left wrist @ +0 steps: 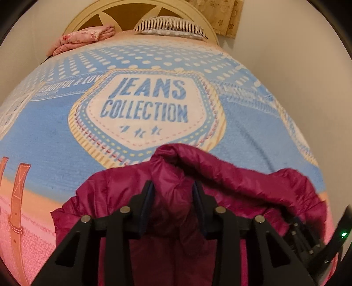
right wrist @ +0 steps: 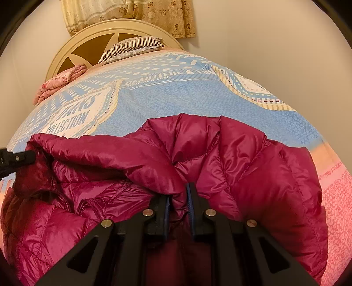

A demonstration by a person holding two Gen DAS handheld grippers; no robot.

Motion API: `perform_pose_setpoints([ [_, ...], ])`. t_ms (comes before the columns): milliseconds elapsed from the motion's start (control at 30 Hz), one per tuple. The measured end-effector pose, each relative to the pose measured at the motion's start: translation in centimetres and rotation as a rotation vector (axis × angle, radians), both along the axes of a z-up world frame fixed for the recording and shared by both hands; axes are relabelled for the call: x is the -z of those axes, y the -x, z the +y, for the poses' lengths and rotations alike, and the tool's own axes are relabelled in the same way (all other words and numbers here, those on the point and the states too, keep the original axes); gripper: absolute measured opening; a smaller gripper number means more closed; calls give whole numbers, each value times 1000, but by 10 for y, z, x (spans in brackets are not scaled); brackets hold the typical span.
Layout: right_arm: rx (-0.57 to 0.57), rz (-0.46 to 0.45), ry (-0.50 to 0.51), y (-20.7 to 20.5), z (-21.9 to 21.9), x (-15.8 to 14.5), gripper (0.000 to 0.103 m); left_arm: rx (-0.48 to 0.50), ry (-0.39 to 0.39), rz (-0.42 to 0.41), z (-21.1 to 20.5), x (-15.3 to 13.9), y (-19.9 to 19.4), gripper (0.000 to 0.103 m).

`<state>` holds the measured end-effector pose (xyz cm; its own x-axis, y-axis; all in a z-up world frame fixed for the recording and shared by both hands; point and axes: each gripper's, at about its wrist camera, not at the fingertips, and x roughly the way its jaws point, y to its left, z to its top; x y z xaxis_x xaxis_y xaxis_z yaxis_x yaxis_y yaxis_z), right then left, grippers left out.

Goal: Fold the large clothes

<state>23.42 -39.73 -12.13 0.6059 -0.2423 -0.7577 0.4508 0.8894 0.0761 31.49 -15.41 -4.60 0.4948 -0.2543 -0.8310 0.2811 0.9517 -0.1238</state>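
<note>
Both tongs [left wrist: 172, 187] [right wrist: 178, 193] angle downward, each pinching the magenta jacket [right wrist: 242, 167]

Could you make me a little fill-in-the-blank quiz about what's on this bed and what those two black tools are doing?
1. Both tools pinch a puffy jacket coloured ____.
2. The big badge on the bedspread reads JEANS ____.
3. The pillow by the headboard has a ____ pattern.
4. The right tool is shut on the ____.

Missing words: magenta; COLLECTION; striped; jacket
</note>
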Motion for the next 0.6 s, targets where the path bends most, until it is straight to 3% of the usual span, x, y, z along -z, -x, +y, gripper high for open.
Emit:
perform_pose_setpoints([
  [200,0,0,-1,0,0,0,14,-59,79,123,15,30,-5,41],
  [367,2,-3,-19,0,-2,1,14,-135,167,129,34,40,9,28],
  [467,4,-15,-51,1,-6,1,14,-153,217,51,45,48,27,27],
  [533,5,-18,-71,1,-9,2,14,-139,169,-44,39,50,42,27],
  [600,0,-6,-97,0,-12,-1,15,-136,133,-82,34,50,47,27],
])
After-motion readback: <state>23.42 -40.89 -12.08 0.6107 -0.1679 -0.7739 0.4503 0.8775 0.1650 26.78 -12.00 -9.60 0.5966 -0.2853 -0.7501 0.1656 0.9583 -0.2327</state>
